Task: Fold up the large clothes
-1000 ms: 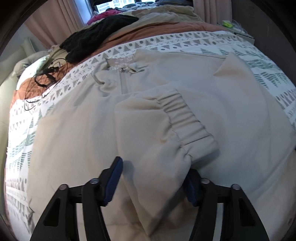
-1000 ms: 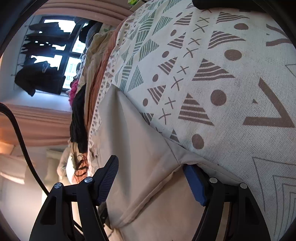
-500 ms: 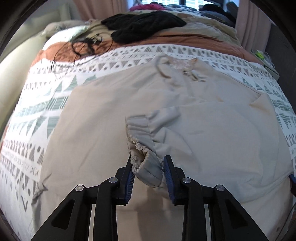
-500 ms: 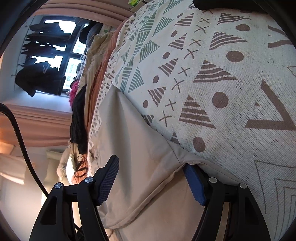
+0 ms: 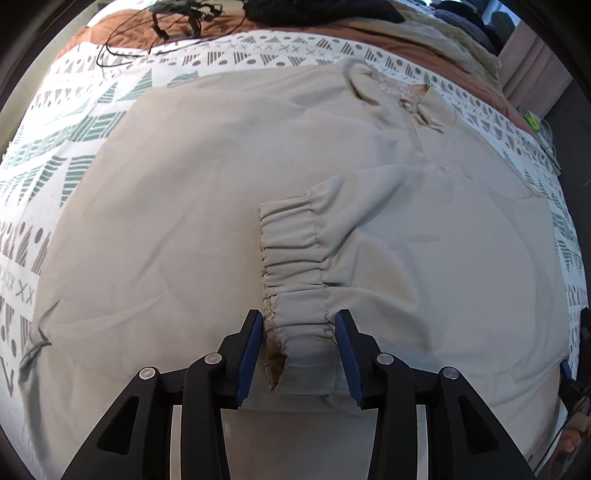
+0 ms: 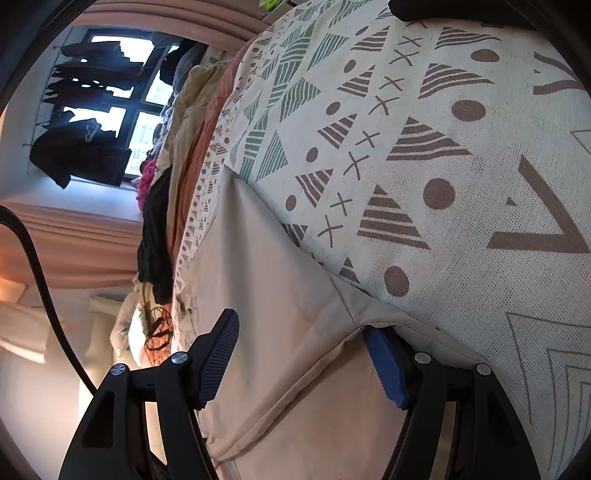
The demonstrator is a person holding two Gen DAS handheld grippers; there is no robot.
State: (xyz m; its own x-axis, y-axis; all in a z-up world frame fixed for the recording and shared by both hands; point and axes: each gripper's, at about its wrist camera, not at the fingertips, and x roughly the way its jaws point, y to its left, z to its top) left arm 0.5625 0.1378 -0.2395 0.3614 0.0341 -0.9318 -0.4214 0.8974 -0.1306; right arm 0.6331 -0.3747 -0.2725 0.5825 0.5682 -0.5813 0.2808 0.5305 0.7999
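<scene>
Jacket (image 5: 207, 206) across patterned bedspread (image 5: 62, 122), cuff (image 5: 295, 277) between left hand-held gripper (image 5: 299, 354) (jaws just reopening), black cables (image 5: 177, 22) beyond.

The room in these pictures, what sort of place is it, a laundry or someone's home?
Most likely a home bedroom. A beige jacket lies spread on a bed with a patterned cover, more clothes are piled at its far side, and curtains frame a window.

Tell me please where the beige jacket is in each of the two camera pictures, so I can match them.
Left wrist view: the beige jacket fills the middle, spread flat, its elastic cuff between the left tongs.
Right wrist view: the jacket lies at lower centre, its edge between the right tongs.
Shared landmark: the patterned bedspread under the jacket.
</scene>
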